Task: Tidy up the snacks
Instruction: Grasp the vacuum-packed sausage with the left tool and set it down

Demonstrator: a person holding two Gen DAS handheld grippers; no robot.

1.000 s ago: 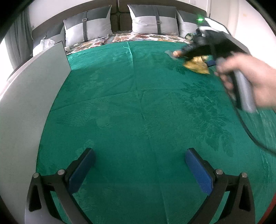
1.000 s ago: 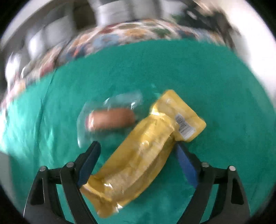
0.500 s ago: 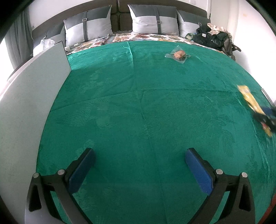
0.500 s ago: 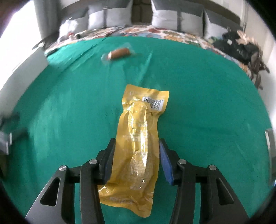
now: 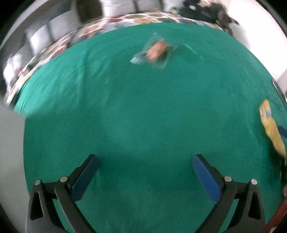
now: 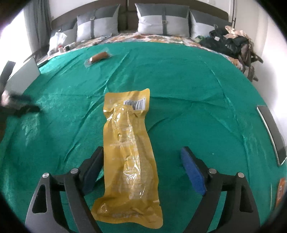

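Right gripper (image 6: 141, 168) fingers wide, nothing gripped, long yellow foil snack pouch (image 6: 128, 154) lying loose between them on the green bedspread (image 6: 188, 93) | left gripper (image 5: 145, 173) spread, empty | clear-wrapped brown sausage snack (image 6: 99, 56) far off near the pillows | sorting barely begun, I'd say

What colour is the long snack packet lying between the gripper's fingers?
Yellow, with a white barcode label: the snack packet shows best in the right wrist view.

A home bedroom: a bed under a green cover (image 6: 179, 80), grey pillows (image 6: 162, 19) against the headboard (image 6: 127, 10)
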